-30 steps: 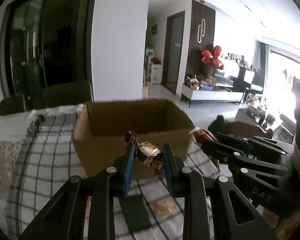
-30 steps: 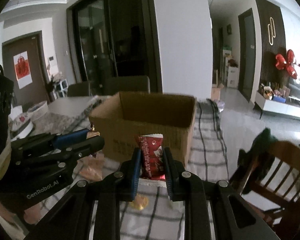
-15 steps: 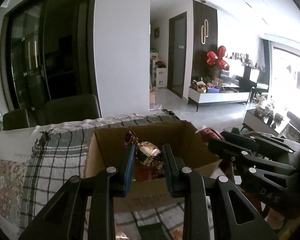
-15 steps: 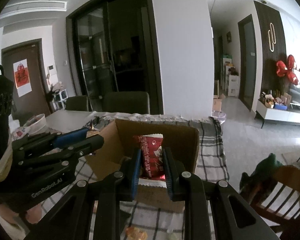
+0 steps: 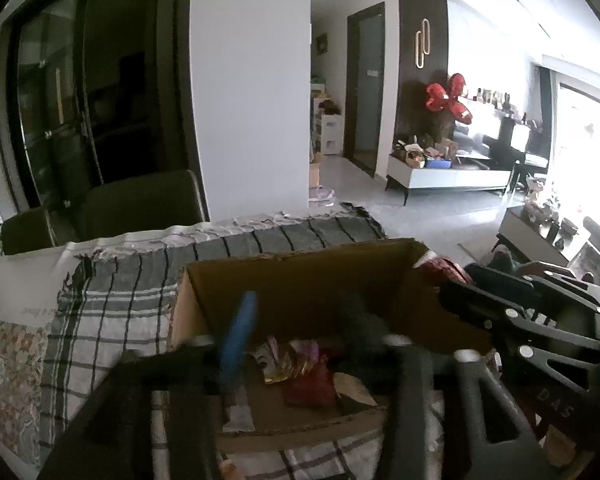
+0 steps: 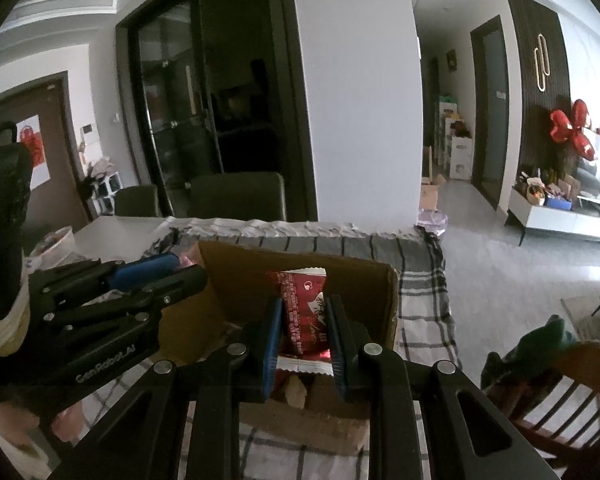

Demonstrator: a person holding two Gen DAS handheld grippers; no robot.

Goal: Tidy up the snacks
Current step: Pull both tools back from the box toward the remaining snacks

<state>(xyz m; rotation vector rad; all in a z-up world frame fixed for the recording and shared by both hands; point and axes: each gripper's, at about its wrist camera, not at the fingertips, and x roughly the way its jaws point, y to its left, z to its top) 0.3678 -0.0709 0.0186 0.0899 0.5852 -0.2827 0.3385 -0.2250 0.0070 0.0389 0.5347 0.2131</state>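
Right wrist: red snack packet point(image 6: 305, 312) between right gripper point(image 6: 303, 344) pads.

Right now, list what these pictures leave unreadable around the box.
- Left claw: motion-blurred while opening, left wrist view.
- Snacks in the cardboard box: blurred, kinds unclear.
- Red packet: lower part hidden by right claw, print too small.
- Box floor: right wrist view, hidden by claws.

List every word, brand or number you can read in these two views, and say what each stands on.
"GenRobot.AI": side of the left gripper.
"DAS": body of the right gripper.
Red snack packet: white print too small to read.
Red poster on the door: blurred.
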